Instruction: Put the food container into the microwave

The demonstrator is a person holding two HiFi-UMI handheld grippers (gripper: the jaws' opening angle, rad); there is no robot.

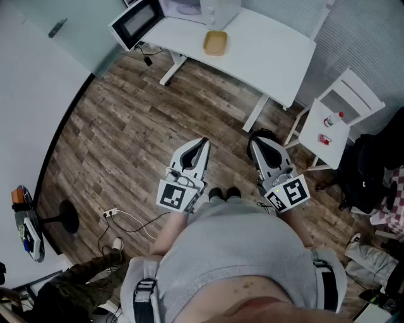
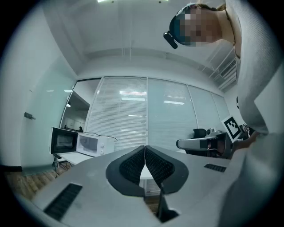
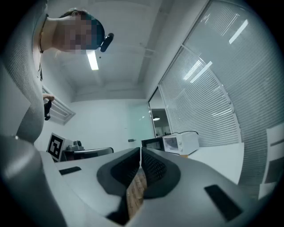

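Note:
A tan food container sits on the white table far ahead of me. The white microwave stands at the table's far end, its door swung open to the left. Both grippers hang close to my body, well short of the table. My left gripper is shut with nothing in it, its pads pressed together. My right gripper is also shut and empty. The microwave shows small in the left gripper view, and the microwave in the right gripper view too.
Wood-plank floor lies between me and the table. A small white side table with a bottle stands at the right beside a white chair. Cables and a power strip lie on the floor at left. A black bag sits far right.

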